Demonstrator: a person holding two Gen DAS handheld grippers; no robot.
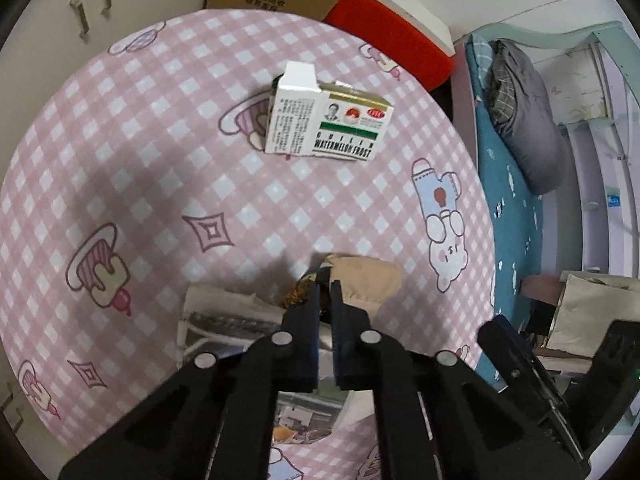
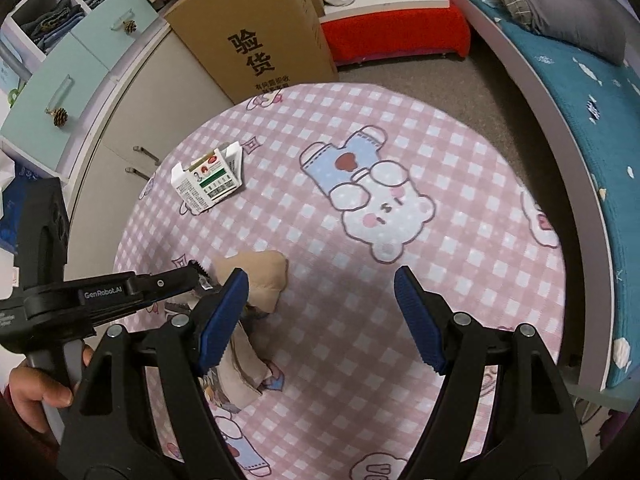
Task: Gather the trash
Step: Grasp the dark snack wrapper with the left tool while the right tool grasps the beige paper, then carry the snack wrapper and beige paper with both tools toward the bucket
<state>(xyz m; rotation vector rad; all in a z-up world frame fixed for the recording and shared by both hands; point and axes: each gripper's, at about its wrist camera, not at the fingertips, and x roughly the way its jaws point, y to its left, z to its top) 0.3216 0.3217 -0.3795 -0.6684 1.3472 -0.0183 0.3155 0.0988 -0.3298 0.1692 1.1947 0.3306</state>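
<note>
— Left gripper [image 1: 325, 285]: jaws pinched on the wrapper [image 1: 298, 294], near desk [image 1: 120, 152] edge.
— Right gripper [image 2: 320, 312]?
— Jaws wide, empty. Box [image 2: 208, 182] lies far-left of them, long axis slanted; left looks nearer.

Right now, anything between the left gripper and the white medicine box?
Nothing: only bare pink checked tablecloth lies between the left gripper and the white medicine box, as the left wrist view shows.
</note>
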